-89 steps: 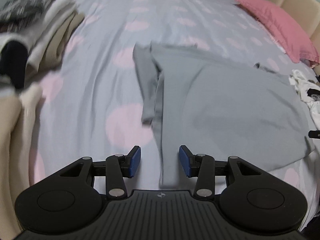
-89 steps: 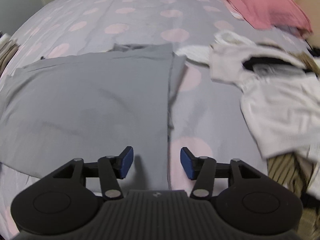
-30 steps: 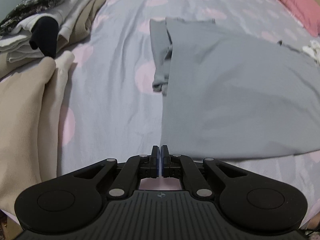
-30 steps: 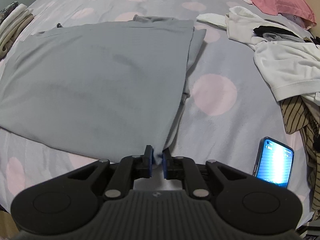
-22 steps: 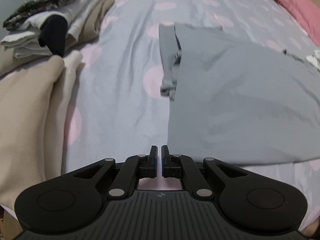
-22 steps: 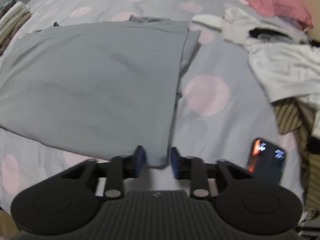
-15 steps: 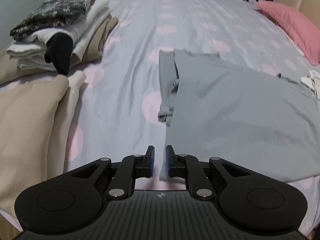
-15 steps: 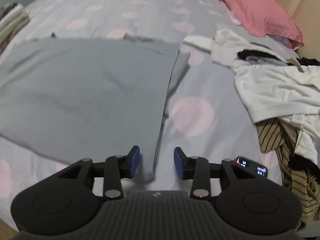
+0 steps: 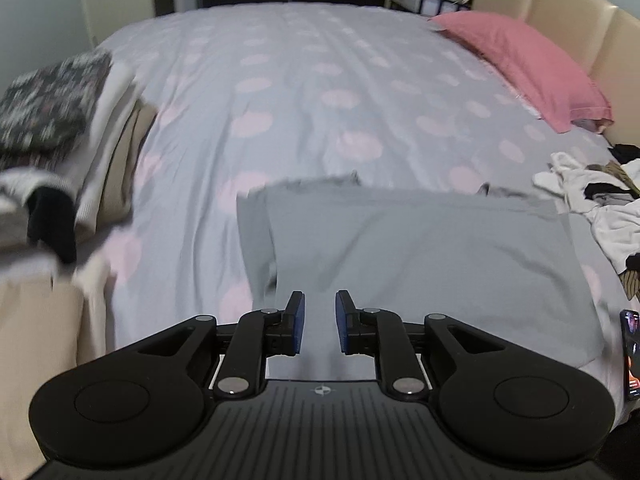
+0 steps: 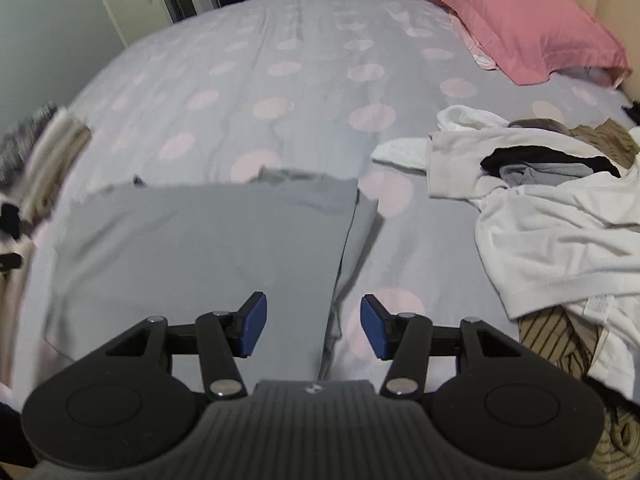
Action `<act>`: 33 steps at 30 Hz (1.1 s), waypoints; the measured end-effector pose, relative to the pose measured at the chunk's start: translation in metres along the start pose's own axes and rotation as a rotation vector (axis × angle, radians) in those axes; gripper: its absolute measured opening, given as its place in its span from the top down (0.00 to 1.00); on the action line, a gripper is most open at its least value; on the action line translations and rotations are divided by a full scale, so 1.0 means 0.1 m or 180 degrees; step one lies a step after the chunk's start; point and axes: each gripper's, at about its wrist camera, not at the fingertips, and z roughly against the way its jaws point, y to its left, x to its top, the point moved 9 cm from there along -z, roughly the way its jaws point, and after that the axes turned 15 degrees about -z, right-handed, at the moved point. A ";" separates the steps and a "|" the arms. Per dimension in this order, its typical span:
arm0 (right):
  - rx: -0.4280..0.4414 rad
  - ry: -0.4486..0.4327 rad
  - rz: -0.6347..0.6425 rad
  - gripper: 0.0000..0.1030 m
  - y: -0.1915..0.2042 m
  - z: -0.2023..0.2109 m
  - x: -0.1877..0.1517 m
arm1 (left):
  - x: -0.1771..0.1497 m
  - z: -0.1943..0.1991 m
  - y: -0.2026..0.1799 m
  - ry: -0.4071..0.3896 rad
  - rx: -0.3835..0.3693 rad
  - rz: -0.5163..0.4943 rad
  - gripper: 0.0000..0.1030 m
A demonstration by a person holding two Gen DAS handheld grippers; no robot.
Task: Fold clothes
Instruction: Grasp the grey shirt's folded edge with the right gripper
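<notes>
A grey garment (image 9: 420, 252) lies flat on the dotted bedspread (image 9: 312, 80), its side parts folded in along both edges. My left gripper (image 9: 319, 322) hovers open above the garment's near left corner, nothing between its blue pads. In the right wrist view the same grey garment (image 10: 200, 240) spreads to the left, and my right gripper (image 10: 313, 326) stands wide open over its near right edge, empty.
A stack of folded clothes (image 9: 60, 120) and a beige garment (image 9: 36, 340) sit at the left. A heap of unfolded white and striped clothes (image 10: 560, 240) lies at the right. A pink pillow (image 9: 520, 68) rests by the headboard. A lit phone (image 9: 632, 354) lies near the bed's edge.
Both grippers, shut on the garment's near corners a second ago, have opened and let go. Both have lifted and pulled back, so the garment now lies flat.
</notes>
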 end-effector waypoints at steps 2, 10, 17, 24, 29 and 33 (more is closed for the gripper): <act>0.0039 0.0003 -0.0067 0.46 -0.06 -0.04 0.08 | 0.10 -0.03 0.04 -0.0089 0.0053 -0.0107 0.86; 0.0150 0.0038 -0.0436 0.46 -0.26 -0.34 0.29 | 0.03 -0.43 0.13 -0.0097 0.0038 -0.0040 0.85; 0.0060 0.0029 -0.0545 0.47 -0.29 -0.70 0.37 | 0.03 -0.61 0.28 -0.0106 0.0087 0.0134 0.85; 0.0060 0.0075 -0.0737 0.47 -0.33 -1.03 0.41 | 0.11 -0.75 0.29 -0.0101 0.0004 0.0297 0.85; -0.0016 0.0259 -0.0749 0.50 -0.34 -1.32 0.34 | 0.13 -0.87 0.25 -0.0046 -0.0037 0.0294 0.84; -0.0015 0.0322 -0.0744 0.72 -0.34 -1.45 0.30 | 0.11 -0.90 0.25 -0.0015 -0.0036 0.0287 0.84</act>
